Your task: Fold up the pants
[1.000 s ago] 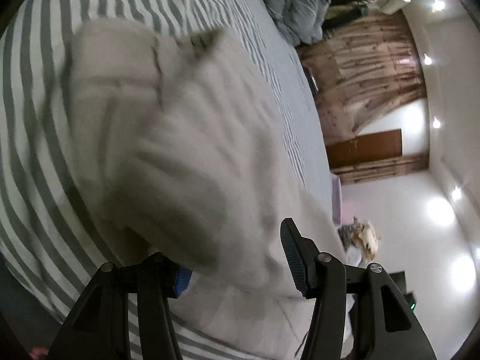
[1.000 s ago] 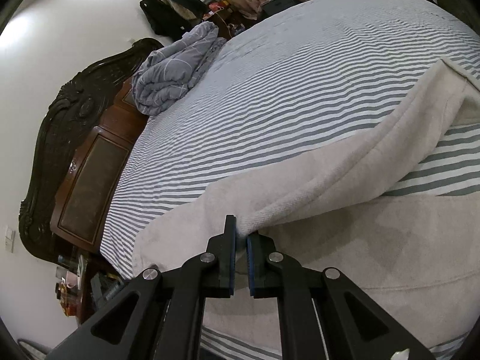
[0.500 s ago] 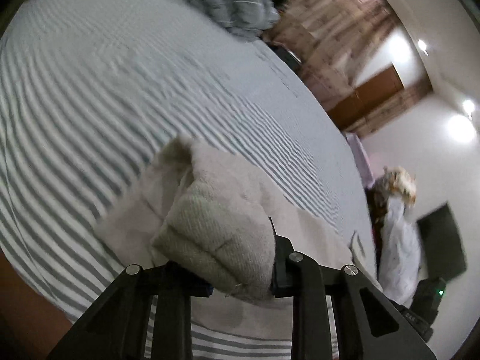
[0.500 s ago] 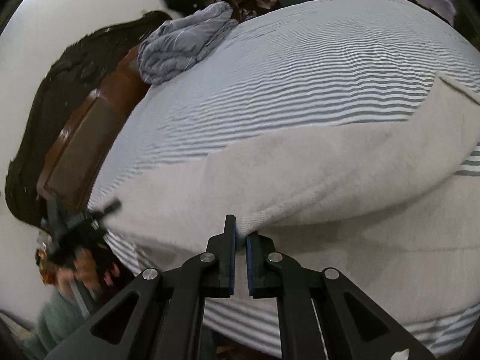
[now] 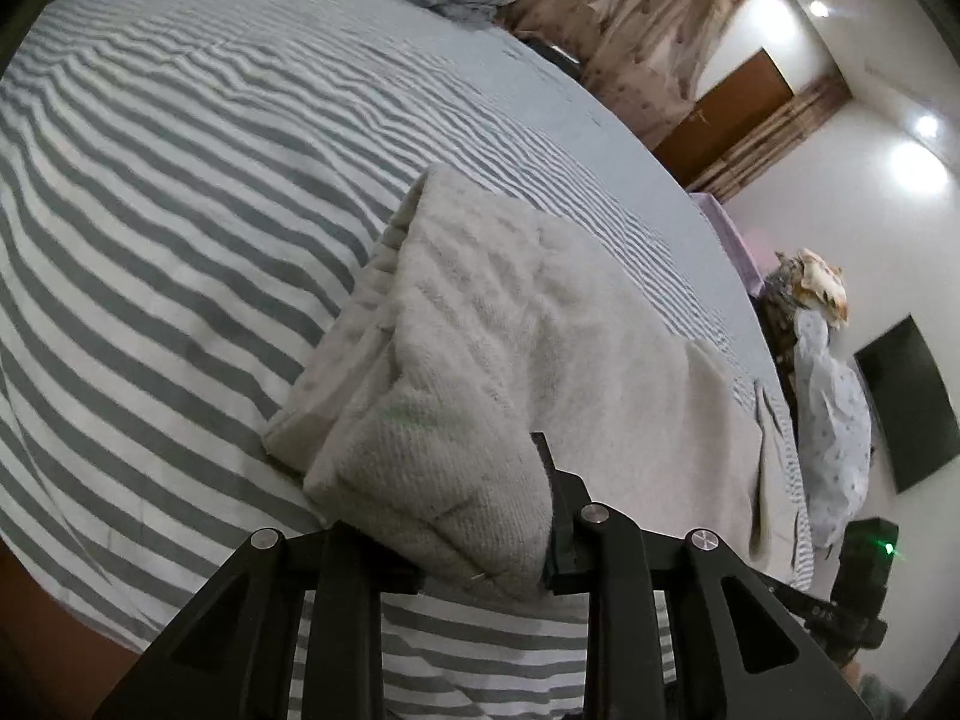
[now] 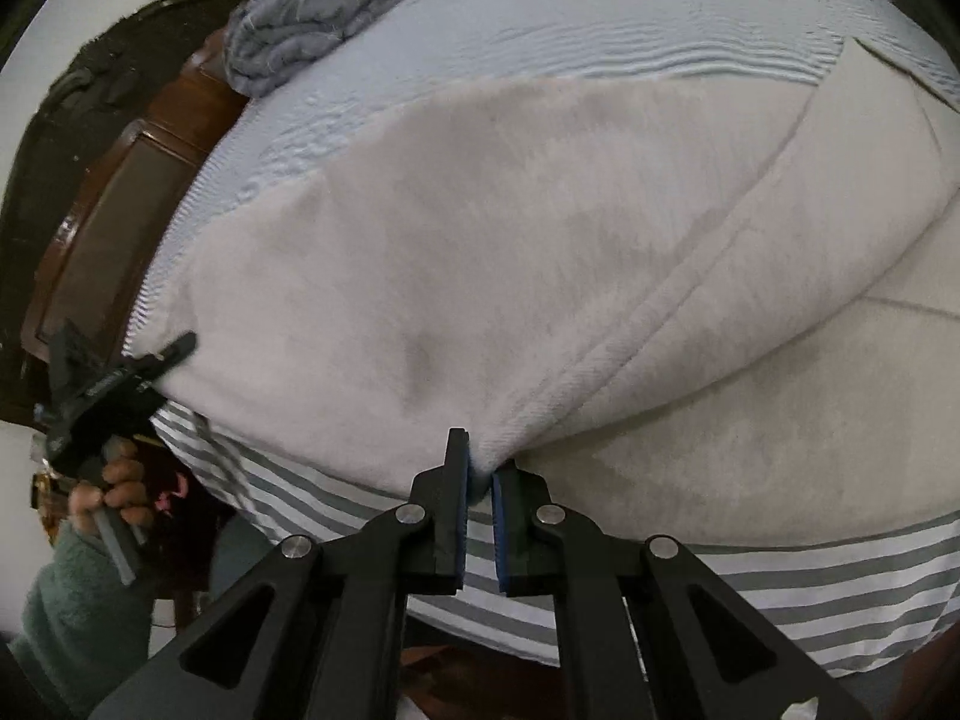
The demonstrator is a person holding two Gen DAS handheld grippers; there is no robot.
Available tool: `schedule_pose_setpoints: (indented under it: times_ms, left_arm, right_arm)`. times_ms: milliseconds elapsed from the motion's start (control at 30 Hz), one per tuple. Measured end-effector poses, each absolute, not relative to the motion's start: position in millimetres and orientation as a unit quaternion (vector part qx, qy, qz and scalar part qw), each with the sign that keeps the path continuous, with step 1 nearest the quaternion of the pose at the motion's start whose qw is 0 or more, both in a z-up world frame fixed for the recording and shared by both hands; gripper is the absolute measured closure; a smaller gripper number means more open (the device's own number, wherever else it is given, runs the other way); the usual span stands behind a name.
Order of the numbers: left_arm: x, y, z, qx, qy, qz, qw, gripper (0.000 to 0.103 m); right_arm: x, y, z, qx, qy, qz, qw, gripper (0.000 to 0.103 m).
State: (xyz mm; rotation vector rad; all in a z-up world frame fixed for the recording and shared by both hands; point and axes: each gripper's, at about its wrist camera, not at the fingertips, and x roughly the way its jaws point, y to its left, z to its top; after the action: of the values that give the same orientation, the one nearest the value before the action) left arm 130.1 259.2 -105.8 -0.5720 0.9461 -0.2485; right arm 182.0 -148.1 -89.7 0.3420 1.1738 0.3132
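The pants [image 6: 480,252], pale and fleecy, lie spread on the striped bed [image 5: 180,192], near its front edge, with one layer doubled over the layer beneath. The right gripper [image 6: 479,474] is clamped on the hem of that upper layer, which pinches to a thin fold between its blue pads just above the bed's front edge. The left gripper [image 5: 474,516] holds the other end of the pants: a thick bunched roll of cloth fills the space between its fingers, and its jaws have just been closing and easing a little on that roll. In the right view a hand [image 6: 111,492] in a green sleeve [image 6: 72,618] holds that left gripper at the bed's left corner. A crumpled grey blanket [image 6: 312,18] sits at the bed's far end, by the dark headboard [image 6: 90,180].
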Motion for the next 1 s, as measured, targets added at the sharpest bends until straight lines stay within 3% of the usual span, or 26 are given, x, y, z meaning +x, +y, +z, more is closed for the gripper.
schedule_pose_setpoints:
  times_ms: [200,267,333,733,833,933,1000]
  left_arm:
    - [133,265,-99,-0.280,0.455,-0.137,0.834,0.068]
    - [133,266,-96,-0.283,0.452,-0.134,0.835,0.066]
    - [133,271,-95,-0.291,0.446,-0.133,0.836,0.065]
    - [124,262,-94,-0.253,0.459,-0.112,0.844,0.063]
    - [121,259,-86,-0.245,0.465,-0.110,0.844,0.062]
    - [110,266,-82,-0.233,0.473,-0.088,0.845,0.052]
    - [101,272,-80,-0.241,0.472,-0.084,0.844,0.051]
  right_arm:
    - [182,-149,-95,0.165,0.552,0.138,0.806,0.086]
    - [182,-158,-91,0.174,0.547,0.133,0.808,0.073]
    - [182,-166,-87,0.180,0.543,0.124,0.811,0.067]
    - [181,-203,-106,0.200,0.553,0.087,0.804,0.068]
    - [175,-212,-102,0.198,0.548,0.076,0.809,0.061]
    - [173,-225,-100,0.211,0.543,0.068,0.810,0.059]
    - [170,-236,-99,0.220,0.537,0.063,0.812,0.057]
